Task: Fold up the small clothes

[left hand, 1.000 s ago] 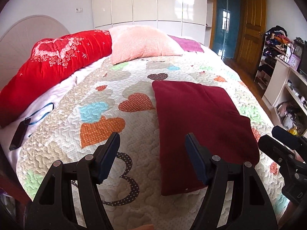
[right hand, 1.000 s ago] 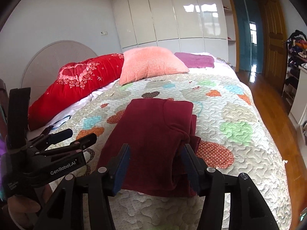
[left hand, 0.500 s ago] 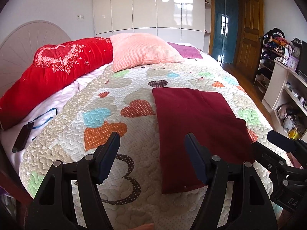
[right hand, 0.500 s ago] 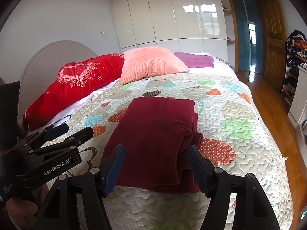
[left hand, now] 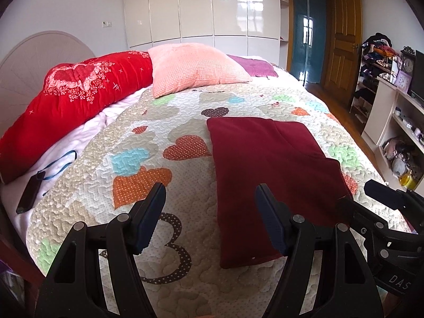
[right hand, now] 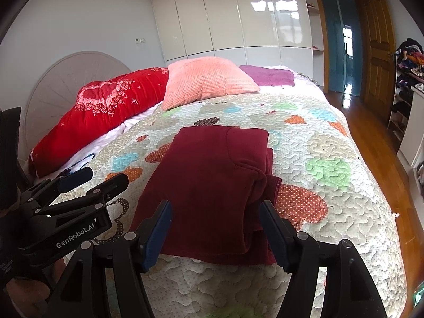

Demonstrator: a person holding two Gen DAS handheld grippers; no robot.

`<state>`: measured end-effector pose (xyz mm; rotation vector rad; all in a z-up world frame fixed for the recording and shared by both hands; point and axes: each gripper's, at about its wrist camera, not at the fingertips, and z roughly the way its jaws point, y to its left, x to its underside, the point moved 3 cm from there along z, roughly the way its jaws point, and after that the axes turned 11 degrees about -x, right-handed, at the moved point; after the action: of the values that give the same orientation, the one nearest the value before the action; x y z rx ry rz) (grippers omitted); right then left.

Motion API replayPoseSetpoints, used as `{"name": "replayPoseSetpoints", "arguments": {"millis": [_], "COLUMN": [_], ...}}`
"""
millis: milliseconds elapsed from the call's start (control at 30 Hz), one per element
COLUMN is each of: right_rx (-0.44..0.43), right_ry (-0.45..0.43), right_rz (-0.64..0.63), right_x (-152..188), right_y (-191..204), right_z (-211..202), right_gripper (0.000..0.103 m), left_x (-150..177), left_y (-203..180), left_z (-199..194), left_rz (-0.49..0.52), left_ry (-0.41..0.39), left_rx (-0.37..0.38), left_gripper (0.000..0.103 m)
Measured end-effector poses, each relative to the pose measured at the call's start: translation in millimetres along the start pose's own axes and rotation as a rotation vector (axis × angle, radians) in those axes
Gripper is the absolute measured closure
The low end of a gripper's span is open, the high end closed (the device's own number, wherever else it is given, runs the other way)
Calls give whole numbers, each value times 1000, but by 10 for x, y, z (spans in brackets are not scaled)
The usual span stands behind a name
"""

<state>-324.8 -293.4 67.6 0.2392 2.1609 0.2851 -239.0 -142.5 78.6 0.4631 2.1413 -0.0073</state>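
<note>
A dark red garment lies folded into a long rectangle on the heart-patterned quilt. It also shows in the right wrist view, with a folded sleeve layer bunched along its right side. My left gripper is open and empty, held above the quilt just left of the garment's near end. My right gripper is open and empty, held above the garment's near edge. The right gripper shows at the right edge of the left wrist view, and the left gripper at the left of the right wrist view.
A red bolster, a pink pillow and a purple cloth lie at the bed's head. A black phone with a blue strap lies on the white sheet at left. Shelves and a wooden door stand at right.
Both grippers have drawn back and lifted slightly from the garment, so the bed looks lower and farther. Both stay open. The garment has not moved.
</note>
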Motion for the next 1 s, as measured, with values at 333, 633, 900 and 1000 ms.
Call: {"name": "replayPoseSetpoints", "arguments": {"millis": [333,633,900,1000], "right_rx": [10,2,-2,-2], "right_ry": [7,17,17,22], "right_rz": [14,14,26,34], "right_x": [29,44,50,52], "right_y": [-19,-5,-20,-33], "right_z": [30,58,71,87], "right_gripper": [34,34,34,34], "left_x": [29,39,43,47], "left_y": [40,38,33,23], "left_z": [21,35,37,48], "left_rz": [-13,-11,-10,-9], "left_ry": [3,11,11,16], "left_rx": [-1,2,1,0], "left_gripper": [32,32,32,32]}}
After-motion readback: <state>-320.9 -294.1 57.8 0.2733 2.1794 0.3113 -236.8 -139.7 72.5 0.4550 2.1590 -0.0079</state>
